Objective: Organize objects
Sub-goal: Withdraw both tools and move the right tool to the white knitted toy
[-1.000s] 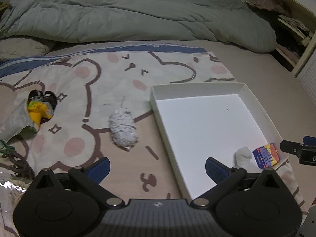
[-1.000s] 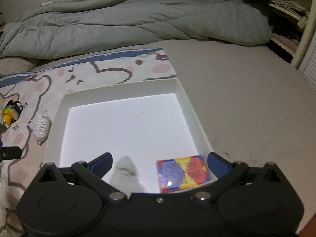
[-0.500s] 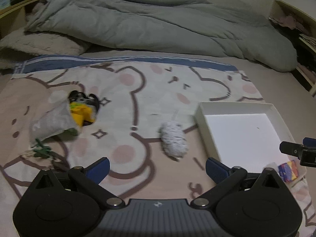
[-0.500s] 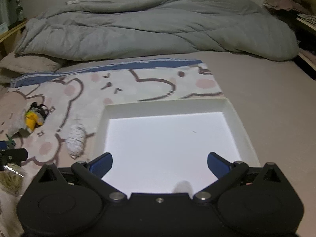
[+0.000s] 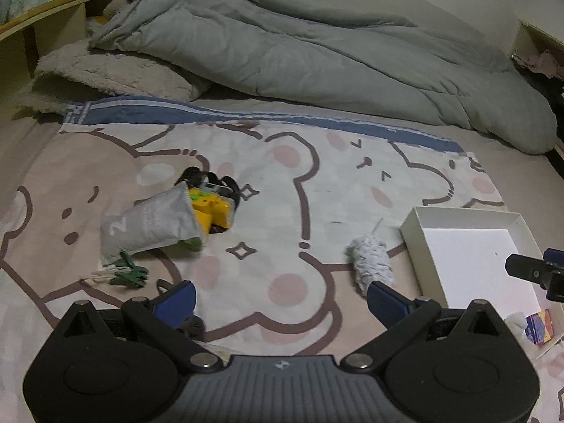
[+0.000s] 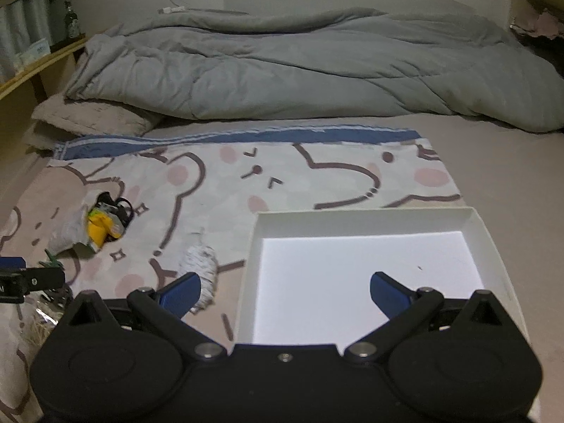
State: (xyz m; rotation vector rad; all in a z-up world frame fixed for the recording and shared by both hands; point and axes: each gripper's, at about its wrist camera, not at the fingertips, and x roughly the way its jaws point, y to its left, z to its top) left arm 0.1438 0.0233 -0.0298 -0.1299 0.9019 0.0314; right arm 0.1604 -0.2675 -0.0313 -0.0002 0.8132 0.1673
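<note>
While both tools gape, a white sock [image 5: 372, 264] lies beside the tray [image 5: 412, 236].

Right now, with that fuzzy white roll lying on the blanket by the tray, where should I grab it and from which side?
Grip the fuzzy white roll across its thick middle, coming straight down with the open left gripper. It lies flat and elongated beside the white tray, so closing across the narrow width should likely hold best.

Rumpled grey duvet [image 5: 317, 70], bear-print sheet [image 5: 282, 176], wooden shelf [image 5: 42, 14], dim light
</note>
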